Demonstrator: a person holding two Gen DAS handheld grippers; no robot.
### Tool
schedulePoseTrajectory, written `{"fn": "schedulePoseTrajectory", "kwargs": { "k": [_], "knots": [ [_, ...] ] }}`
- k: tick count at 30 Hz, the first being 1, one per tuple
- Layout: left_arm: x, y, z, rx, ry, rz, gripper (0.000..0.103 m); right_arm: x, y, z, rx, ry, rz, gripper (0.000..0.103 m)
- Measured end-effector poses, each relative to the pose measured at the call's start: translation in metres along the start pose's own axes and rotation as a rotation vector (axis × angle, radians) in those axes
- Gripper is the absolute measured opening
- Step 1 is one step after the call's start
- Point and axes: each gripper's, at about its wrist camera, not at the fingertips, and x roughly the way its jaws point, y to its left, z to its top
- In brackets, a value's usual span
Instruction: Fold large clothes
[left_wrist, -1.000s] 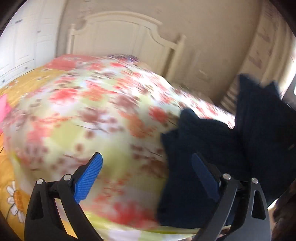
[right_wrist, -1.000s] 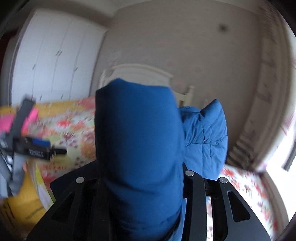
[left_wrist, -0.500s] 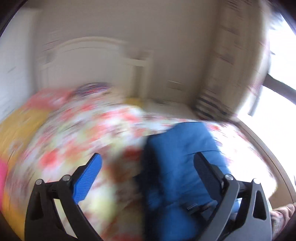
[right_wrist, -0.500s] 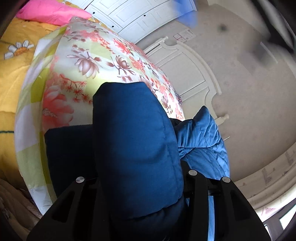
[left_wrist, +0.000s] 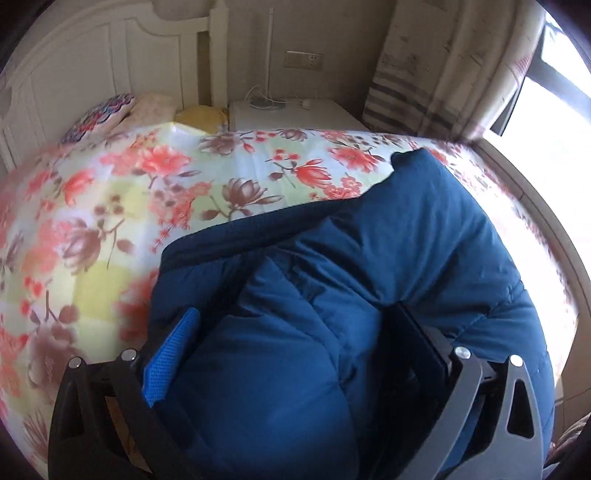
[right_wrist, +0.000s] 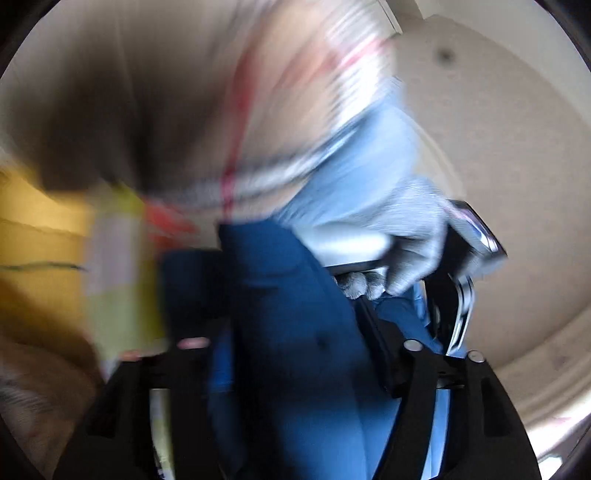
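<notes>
Left tongs (left_wrist: 295, 332) spread wide, a thick bulge of jacket (left_wrist: 424, 236) between the pads; clamped or not, can't tell. Right tongs (right_wrist: 295, 332) pinch a padded fold of the same jacket; view badly blurred. Likely two-point hold to keep bulk together for folding. Jacket lies on bed (left_wrist: 110, 206) ahead of left tongs. Beyond: headboard (left_wrist: 92, 62), nightstand (left_wrist: 295, 114); curtain (left_wrist: 443, 66) far right.

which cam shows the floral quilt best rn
The left wrist view: the floral quilt is mostly sharp there, spread across the bed beneath the blue puffer jacket. In the right wrist view it is only a motion-blurred yellow-and-red smear at the left, behind the jacket.
</notes>
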Motion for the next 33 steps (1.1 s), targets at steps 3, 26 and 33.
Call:
{"fn": "schedulePoseTrajectory", "kwargs": {
  "k": [3,26,33],
  "knots": [
    [0.002,0.011,-0.007,-0.035,-0.033,0.019,0.101,-0.047,-0.045,-0.012,0.207,-0.114,0.137,0.072],
    [0.0,0.049,-0.018,-0.211,-0.067,0.112,0.101,0.143,-0.309,-0.101,0.686,0.253,0.038,0.028],
    [0.001,0.046,-0.019,-0.211,-0.07,0.126,0.101,0.173,-0.31,-0.119,0.729,0.322,0.022,0.029]
  ]
}}
